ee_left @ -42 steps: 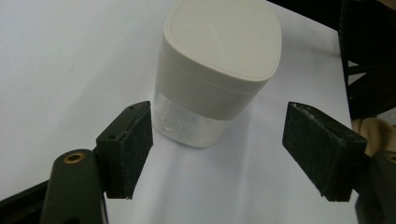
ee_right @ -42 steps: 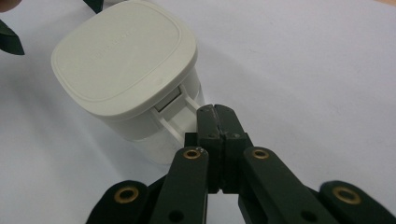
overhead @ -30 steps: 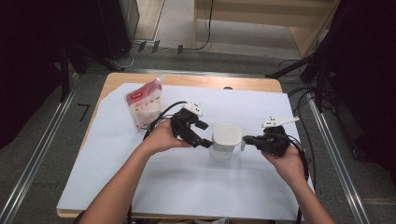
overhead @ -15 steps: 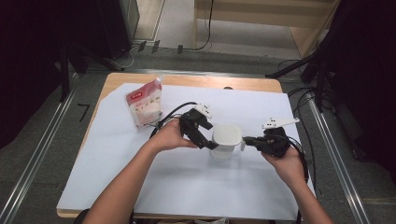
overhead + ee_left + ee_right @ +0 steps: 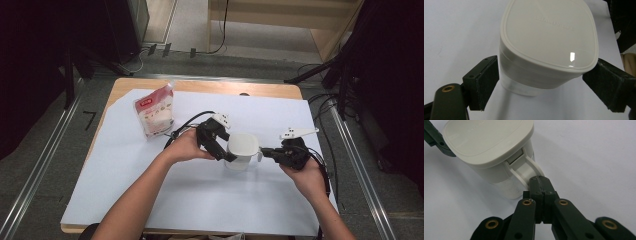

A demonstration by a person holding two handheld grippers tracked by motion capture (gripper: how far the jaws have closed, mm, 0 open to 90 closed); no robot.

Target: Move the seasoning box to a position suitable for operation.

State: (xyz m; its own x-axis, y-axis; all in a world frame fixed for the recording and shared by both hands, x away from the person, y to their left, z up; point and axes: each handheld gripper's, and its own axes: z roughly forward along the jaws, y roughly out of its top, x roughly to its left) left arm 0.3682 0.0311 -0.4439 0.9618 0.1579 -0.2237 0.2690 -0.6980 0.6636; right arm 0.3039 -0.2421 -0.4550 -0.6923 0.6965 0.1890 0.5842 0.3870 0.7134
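Near table centre on white paper sheet [image 5: 150,200]: white plastic lidded jug with side handle [image 5: 243,150], upright, long axis vertical, handle pointing toward three o'clock, lid on top. At three o'clock, right gripper [image 5: 266,151] clenched on the handle [image 5: 529,173], jaws pressed together around it. At nine o'clock, left gripper [image 5: 226,150] released, jaws just opened wide, pads [image 5: 485,82] flanking the lid rim with small gaps, not pressing. Risks, as judgement: thin handle grip letting the jug swing or tip; off-centre closing pushing the lid sideways. Farther off, at eleven o'clock: red-and-white plastic pouch [image 5: 155,111].
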